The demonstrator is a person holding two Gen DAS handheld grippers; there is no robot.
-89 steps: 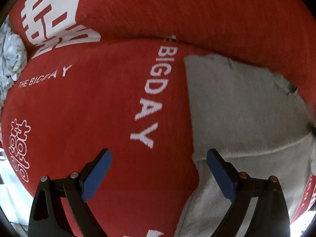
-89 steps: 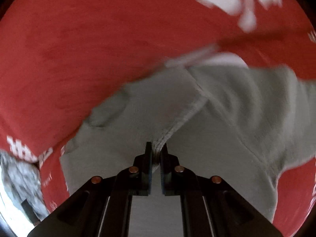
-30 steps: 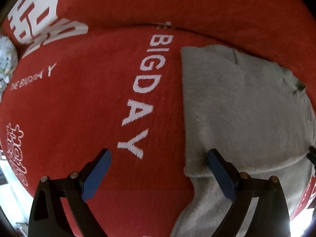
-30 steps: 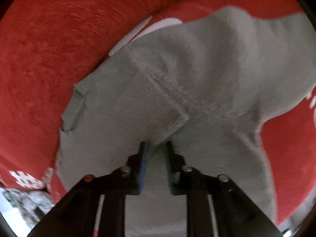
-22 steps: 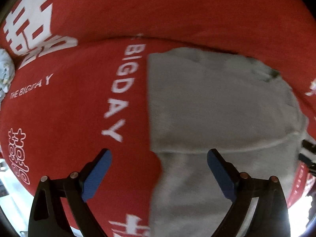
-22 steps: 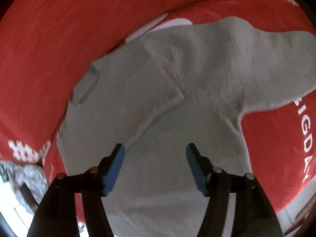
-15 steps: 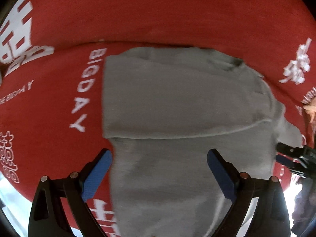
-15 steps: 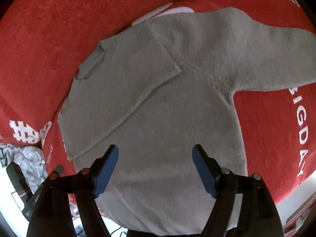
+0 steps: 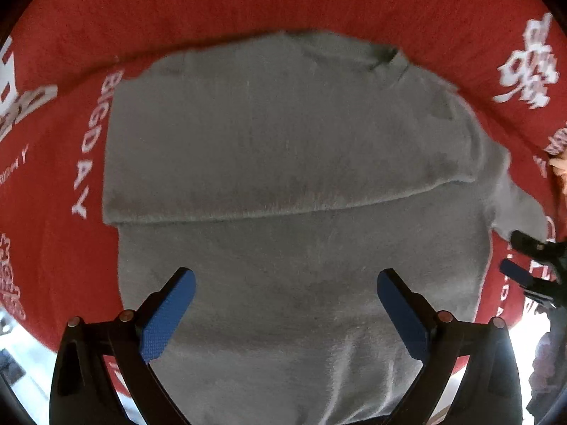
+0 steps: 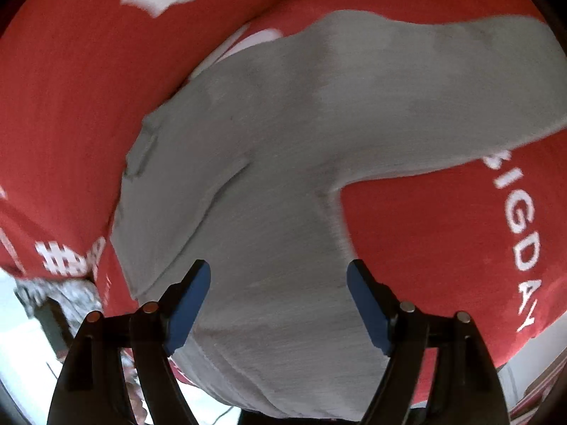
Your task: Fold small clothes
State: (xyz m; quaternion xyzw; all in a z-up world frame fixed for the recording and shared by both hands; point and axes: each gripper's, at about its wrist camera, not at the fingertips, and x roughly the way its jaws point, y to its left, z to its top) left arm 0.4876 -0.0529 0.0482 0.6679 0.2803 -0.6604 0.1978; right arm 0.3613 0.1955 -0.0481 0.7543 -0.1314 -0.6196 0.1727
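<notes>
A small grey sweater point(image 9: 290, 163) lies flat on a red blanket point(image 9: 248, 3) with white lettering. One sleeve is folded across its chest, and the fold edge runs across the middle of the left wrist view. In the right wrist view the sweater point(image 10: 269, 184) shows its other sleeve stretched out to the upper right. My left gripper point(image 9: 283, 304) is open and empty above the sweater's lower body. My right gripper point(image 10: 278, 301) is open and empty above the sweater's body; it also shows at the right edge of the left wrist view point(image 9: 521, 258).
The red blanket point(image 10: 78, 81) covers the whole surface, with white "BIG DAY" lettering point(image 10: 521, 244) beside the sweater. A grey patterned cloth point(image 10: 67, 294) lies at the blanket's lower-left edge in the right wrist view. The blanket's edge point(image 9: 32, 333) runs along the bottom left.
My right gripper has let go of the folded sleeve, opened and pulled back. My left gripper has swung right, from beside the sweater to over its body.
</notes>
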